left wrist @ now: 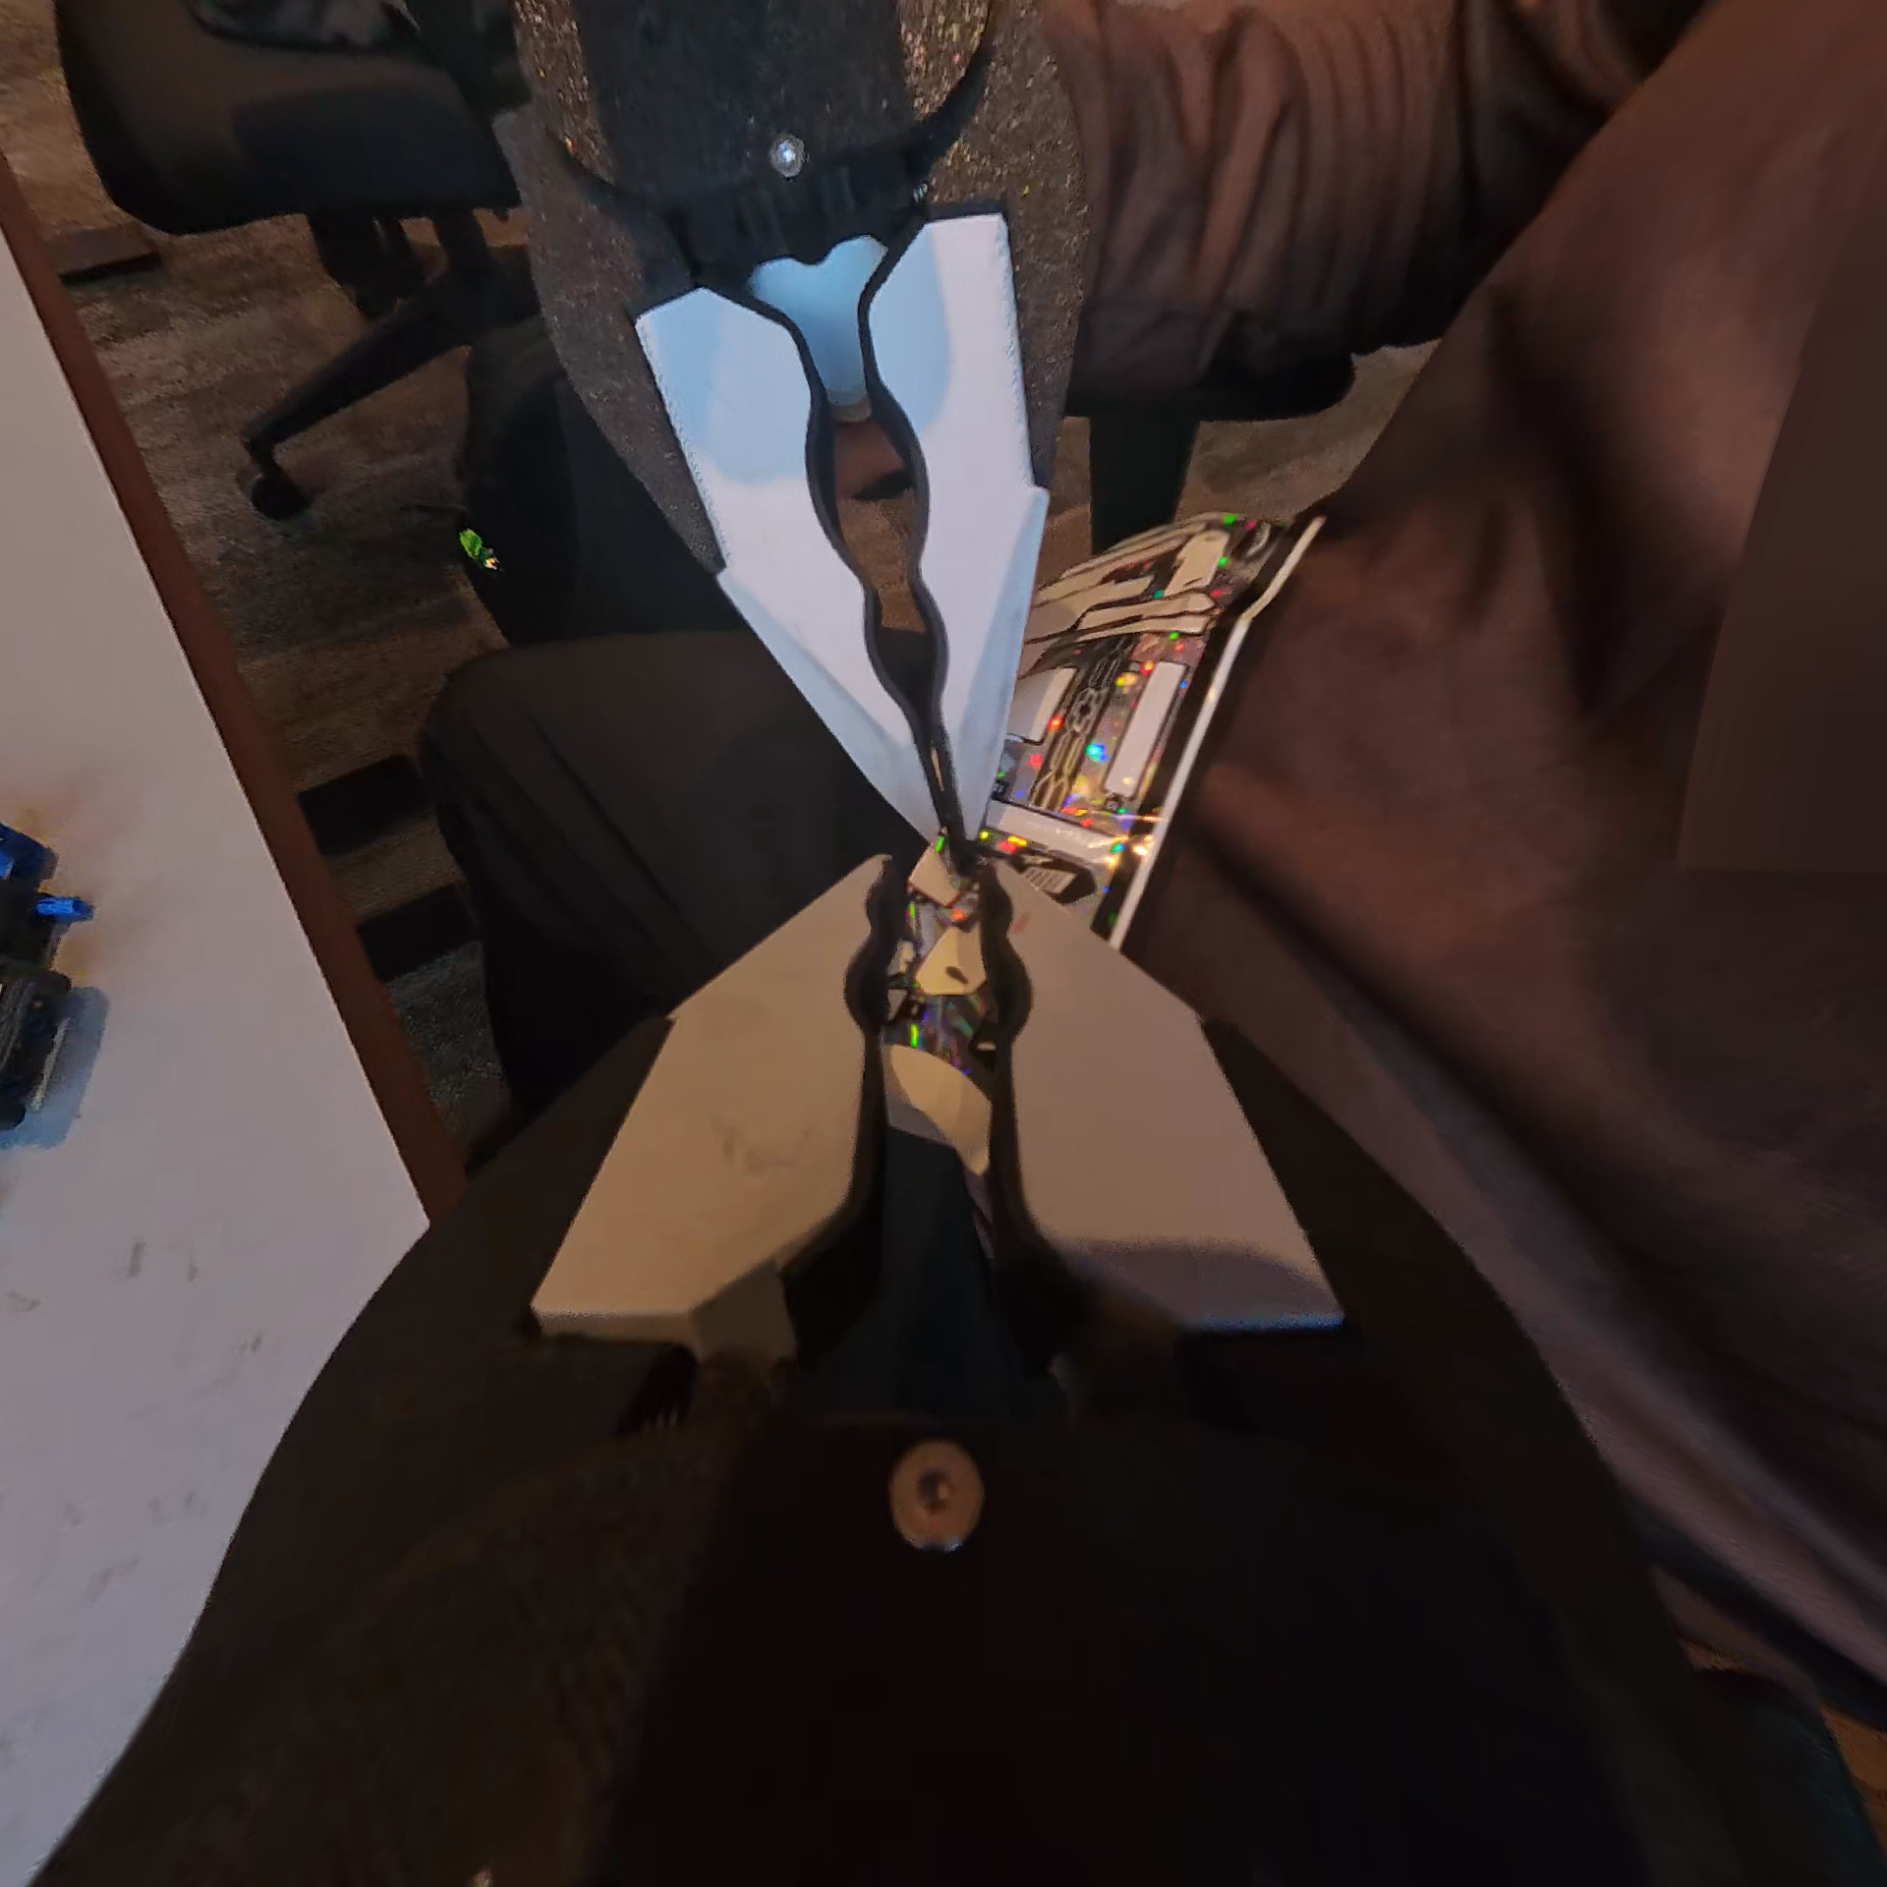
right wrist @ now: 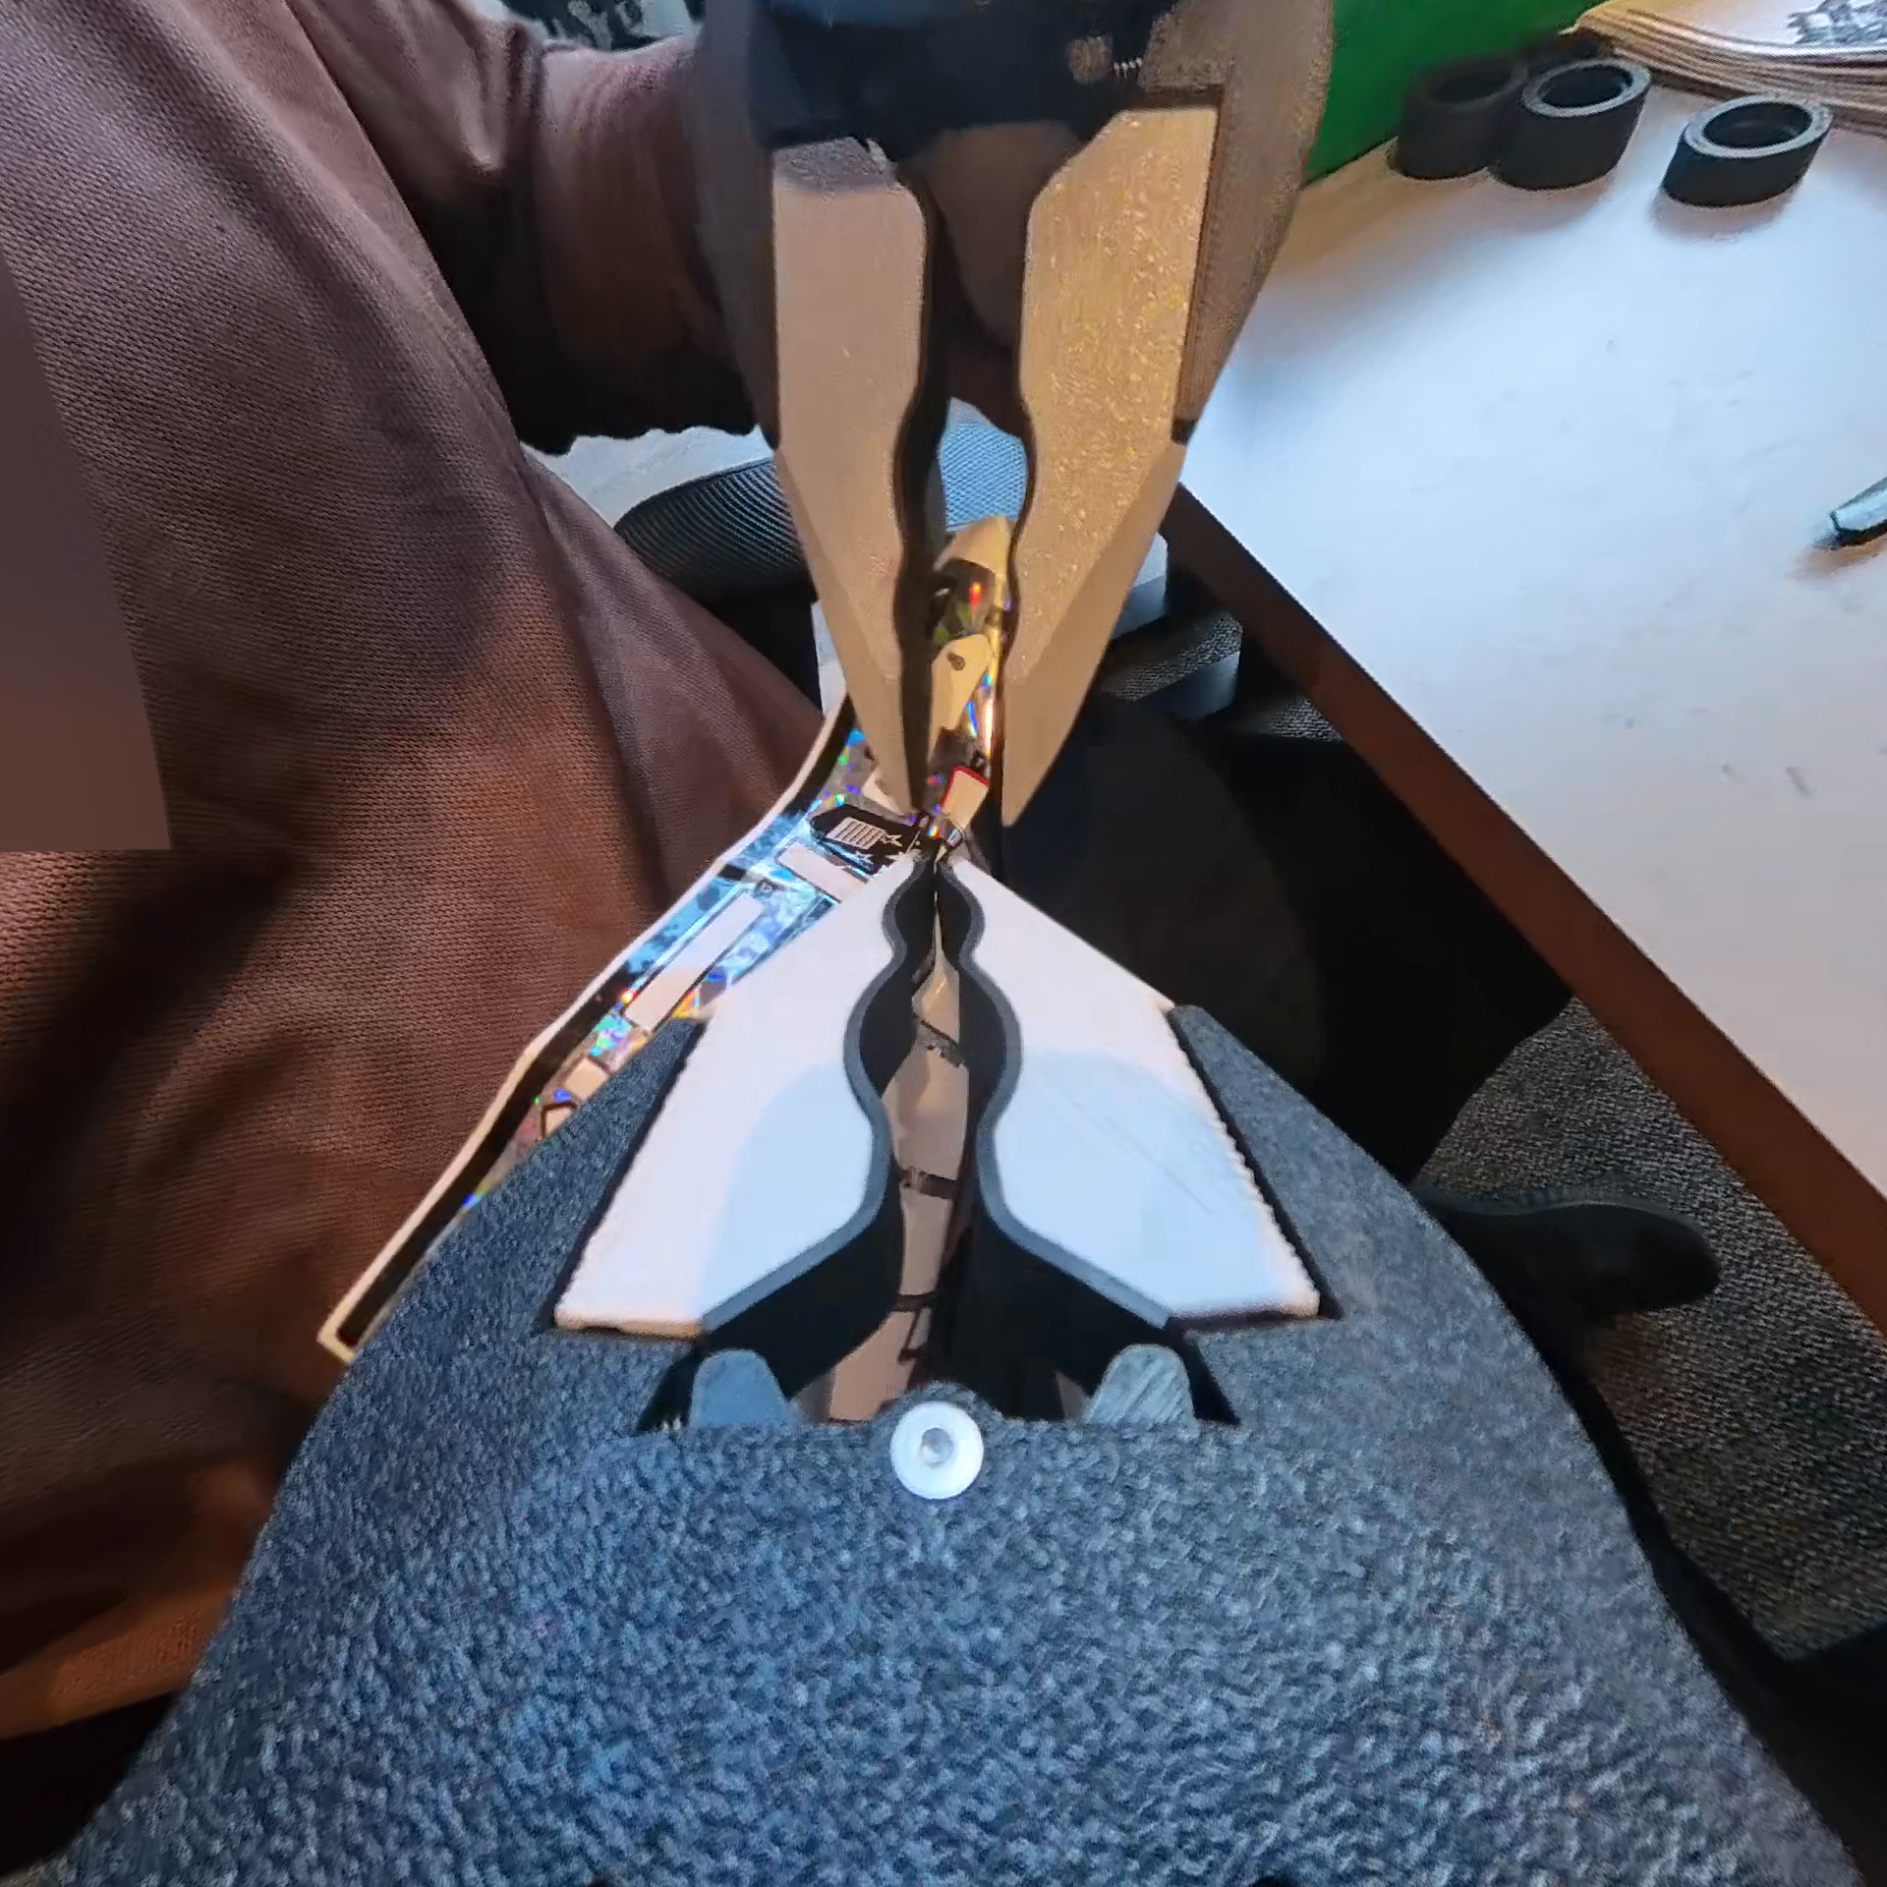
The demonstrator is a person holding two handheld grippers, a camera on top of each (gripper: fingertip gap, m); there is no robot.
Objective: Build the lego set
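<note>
1. Sticker sheet (left wrist: 1113,705) lies over the person's lap, beside the white table (left wrist: 153,1021); its long axis runs along the line between the two grippers.
2. Sheet is glossy and holographic with a white border; its print is too small to make out.
3. Left gripper (left wrist: 945,899), with tan fingers, is closed, pinching the sheet's near end.
4. Right gripper (right wrist: 934,853), with white fingers and wavy black pads, pinches a sticker edge tip to tip.
5. Black rubber tyres (right wrist: 1583,117) sit on the table.
</note>
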